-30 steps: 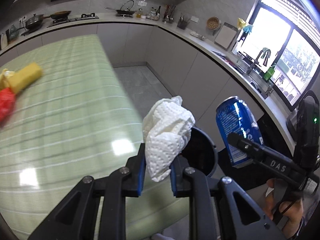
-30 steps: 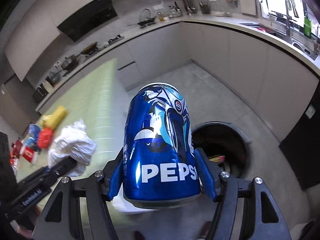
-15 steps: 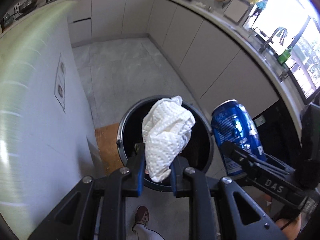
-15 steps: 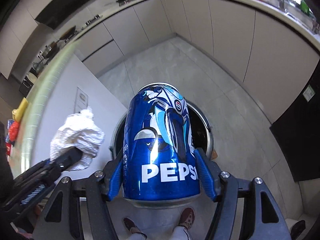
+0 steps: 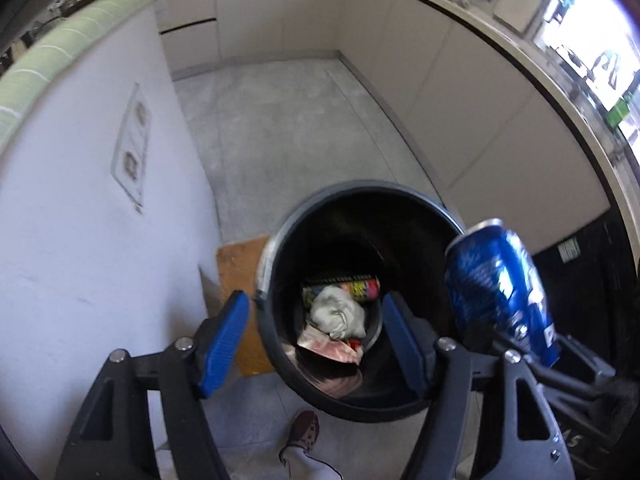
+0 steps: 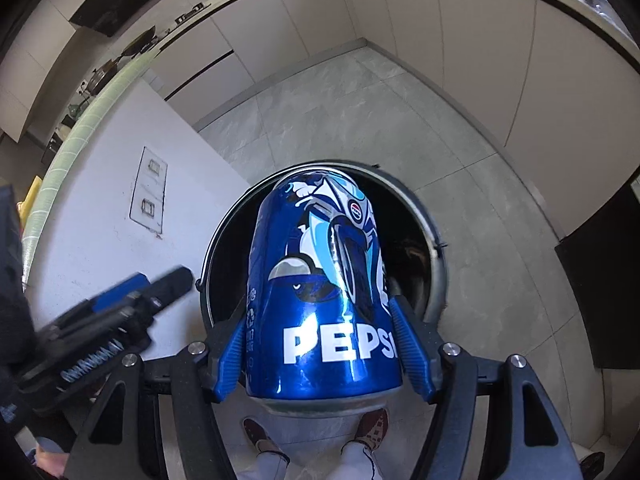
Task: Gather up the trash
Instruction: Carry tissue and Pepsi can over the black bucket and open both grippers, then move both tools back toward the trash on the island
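The left gripper hangs over the black trash bin; its jaws have just been opening and stand wide with nothing between them, and the crumpled paper towel lies inside the bin on other trash. To its right, the right gripper holds the blue Pepsi can firmly between its blue pads, above the near side of the bin's mouth.

- Daylight from window at far right, blown out white.
- Bin interior dark, contents dim.
- Can carries bright glare streaks.
- Left gripper motion-blurred in right wrist view.
- Heavy fisheye bending, black corners.
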`<state>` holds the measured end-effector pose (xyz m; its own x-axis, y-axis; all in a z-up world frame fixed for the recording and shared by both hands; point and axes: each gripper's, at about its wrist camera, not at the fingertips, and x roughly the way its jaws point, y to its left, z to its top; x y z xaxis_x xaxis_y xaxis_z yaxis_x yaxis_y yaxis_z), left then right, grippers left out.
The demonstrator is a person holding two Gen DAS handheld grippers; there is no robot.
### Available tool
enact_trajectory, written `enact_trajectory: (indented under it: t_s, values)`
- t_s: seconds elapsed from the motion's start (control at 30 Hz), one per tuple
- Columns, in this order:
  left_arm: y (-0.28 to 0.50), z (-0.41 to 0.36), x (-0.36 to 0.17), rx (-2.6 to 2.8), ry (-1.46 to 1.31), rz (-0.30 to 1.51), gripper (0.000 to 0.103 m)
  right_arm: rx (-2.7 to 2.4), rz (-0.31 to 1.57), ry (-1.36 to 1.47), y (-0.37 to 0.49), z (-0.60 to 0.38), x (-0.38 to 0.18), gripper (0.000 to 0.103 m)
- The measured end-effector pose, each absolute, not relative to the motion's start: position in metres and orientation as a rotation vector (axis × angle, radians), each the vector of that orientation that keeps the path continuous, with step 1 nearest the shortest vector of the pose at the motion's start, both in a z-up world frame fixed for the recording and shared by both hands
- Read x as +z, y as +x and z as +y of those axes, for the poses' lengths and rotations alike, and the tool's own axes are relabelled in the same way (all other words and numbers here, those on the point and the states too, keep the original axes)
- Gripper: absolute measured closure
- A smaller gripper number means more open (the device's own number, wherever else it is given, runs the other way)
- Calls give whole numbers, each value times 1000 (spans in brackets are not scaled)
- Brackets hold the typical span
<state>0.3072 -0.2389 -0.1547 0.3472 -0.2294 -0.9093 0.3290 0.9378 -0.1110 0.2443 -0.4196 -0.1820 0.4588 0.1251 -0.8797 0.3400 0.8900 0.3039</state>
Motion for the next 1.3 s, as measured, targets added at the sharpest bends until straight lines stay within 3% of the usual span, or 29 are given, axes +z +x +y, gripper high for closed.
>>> enact_trajectory:
  t_s: [0.17,0.6,1.0,1.3]
  values:
    - [308,-239,-138,-356,97,1127,32,-148,1100,484,250,-418,-183,23]
    - [298,-234,-94,-487,89,1087,32,-249,1013,483,228,-407,-131,23]
    - [267,-206,-28,-702,63,1039,32,-522,859,495,149,-397,-41,23]
    - [260,-133,33,-785,-3,951,32,-513,706,456,136,-326,37,23]
